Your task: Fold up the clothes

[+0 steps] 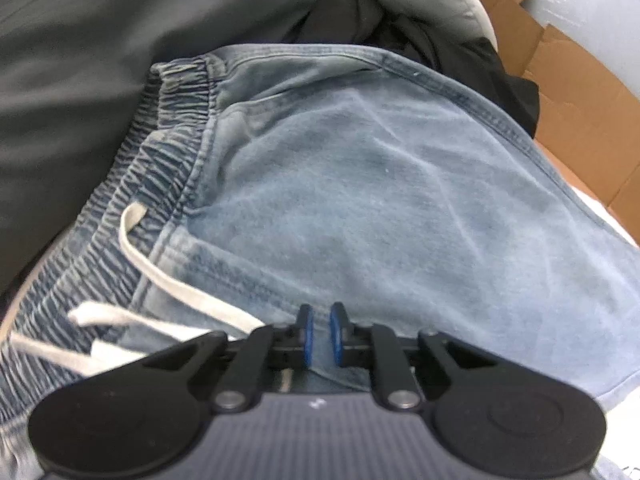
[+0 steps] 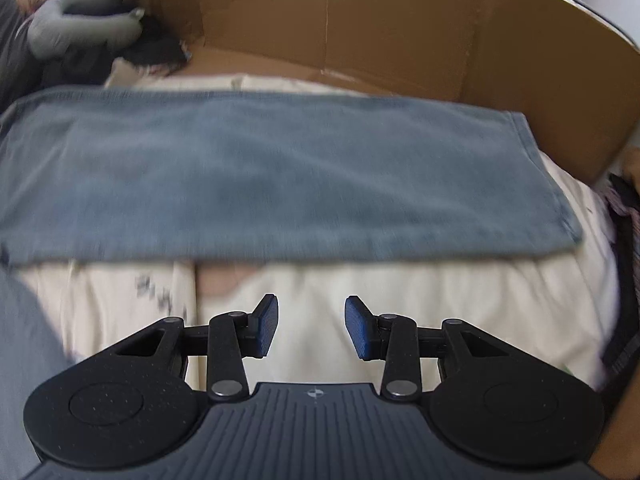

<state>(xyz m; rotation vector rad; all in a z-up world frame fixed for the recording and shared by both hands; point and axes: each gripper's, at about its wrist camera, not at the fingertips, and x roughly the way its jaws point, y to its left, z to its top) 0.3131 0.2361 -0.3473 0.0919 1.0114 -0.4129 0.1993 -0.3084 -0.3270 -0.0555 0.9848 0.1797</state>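
Observation:
Light blue denim trousers [image 1: 360, 184] with an elastic waistband [image 1: 168, 132] and a white drawstring [image 1: 160, 276] fill the left wrist view. My left gripper [image 1: 322, 334] hovers over the cloth just below the waistband. Its blue pads stand almost together, leaving a thin slit where denim shows; I cannot tell whether any cloth is pinched. In the blurred right wrist view the trouser leg [image 2: 280, 180] lies flat across a cream sheet [image 2: 440, 300], hem at the right. My right gripper [image 2: 312, 328] is open over the bare sheet, short of the leg's near edge, with nothing between its fingers.
A dark grey cloth [image 1: 80, 80] lies left of the waistband. Dark clothes [image 1: 460, 52] and a grey garment [image 2: 80, 28] are heaped beyond. Cardboard walls [image 2: 380, 28] stand behind and to the right of the sheet.

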